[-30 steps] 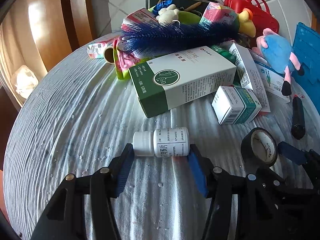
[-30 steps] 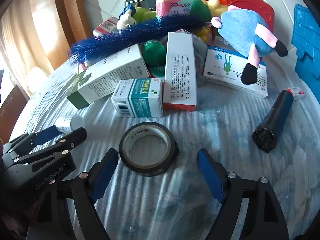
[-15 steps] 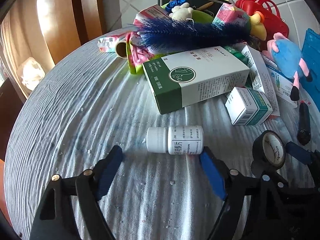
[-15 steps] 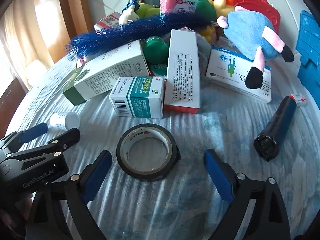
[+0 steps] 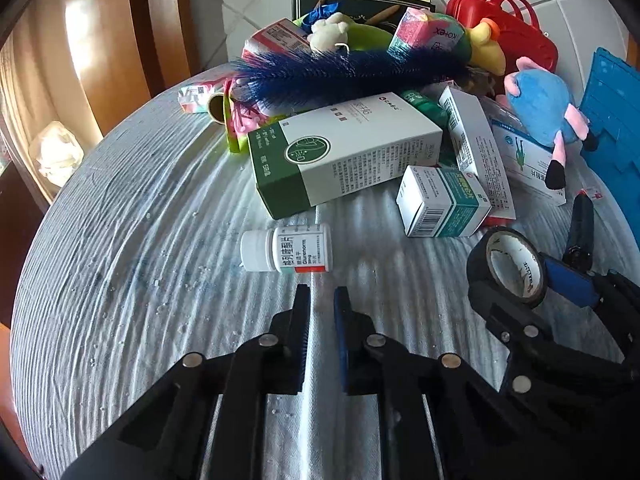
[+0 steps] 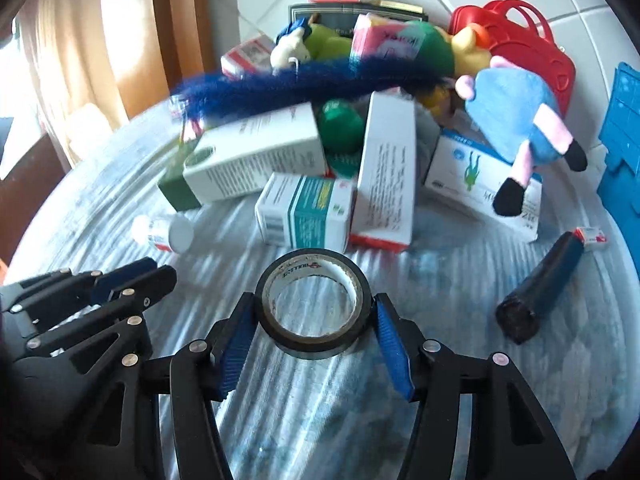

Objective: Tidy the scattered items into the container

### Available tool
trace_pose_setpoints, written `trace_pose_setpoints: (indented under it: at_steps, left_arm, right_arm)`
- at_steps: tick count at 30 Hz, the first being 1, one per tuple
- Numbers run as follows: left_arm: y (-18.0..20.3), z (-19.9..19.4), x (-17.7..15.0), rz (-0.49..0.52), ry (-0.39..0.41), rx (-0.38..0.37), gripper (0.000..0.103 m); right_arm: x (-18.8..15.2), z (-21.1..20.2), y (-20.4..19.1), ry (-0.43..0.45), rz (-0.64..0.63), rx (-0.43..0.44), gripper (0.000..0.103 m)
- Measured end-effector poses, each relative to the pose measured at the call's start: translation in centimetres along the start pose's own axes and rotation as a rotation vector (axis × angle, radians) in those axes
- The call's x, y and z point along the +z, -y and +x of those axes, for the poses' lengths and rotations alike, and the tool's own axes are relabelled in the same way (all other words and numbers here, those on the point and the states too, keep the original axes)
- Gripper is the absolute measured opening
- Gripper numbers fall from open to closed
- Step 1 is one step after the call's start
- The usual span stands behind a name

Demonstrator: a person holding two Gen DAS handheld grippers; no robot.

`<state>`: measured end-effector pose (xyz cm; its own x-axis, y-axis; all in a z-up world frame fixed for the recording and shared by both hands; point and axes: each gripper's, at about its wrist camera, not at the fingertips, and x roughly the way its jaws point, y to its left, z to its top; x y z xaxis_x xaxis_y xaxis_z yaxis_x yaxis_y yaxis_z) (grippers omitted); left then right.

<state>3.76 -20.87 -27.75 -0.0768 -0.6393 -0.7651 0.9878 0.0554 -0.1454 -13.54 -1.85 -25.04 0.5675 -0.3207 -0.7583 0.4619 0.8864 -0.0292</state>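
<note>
- The left gripper (image 5: 321, 294) was closed with nothing between its ribbed blue pads, just short of the pill bottle (image 5: 287, 249).
- That smooth white plastic cylinder lay on its side on the ridged grey cloth (image 5: 132, 264), long axis across the left wrist view, cap to the left.
- The right gripper (image 6: 314, 320) was closing on the glossy black tape roll (image 6: 314, 303), pads on its rim, hole tilted up toward the camera.
</note>
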Motion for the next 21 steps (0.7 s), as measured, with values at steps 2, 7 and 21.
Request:
trace_pose_setpoints:
  at_steps: [2, 7, 21]
  left_arm:
    - [-0.2, -1.1, 0.2, -0.015, 0.028, -0.002, 0.012]
    - [-1.8, -2.1, 0.4, -0.086, 0.005, -0.005, 0.026]
    - [-1.0, 2.0, 1.7, -0.058, 0.011, 0.051, 0.067]
  right_arm:
    - [0.2, -0.5, 0.6, 0.01, -0.005, 0.008, 0.058]
    - [0.1, -1.0, 2.1, -0.001, -0.003, 0.046, 0.058]
    - [0.1, 1.1, 2.5, -0.042, -0.024, 0.101, 0.058]
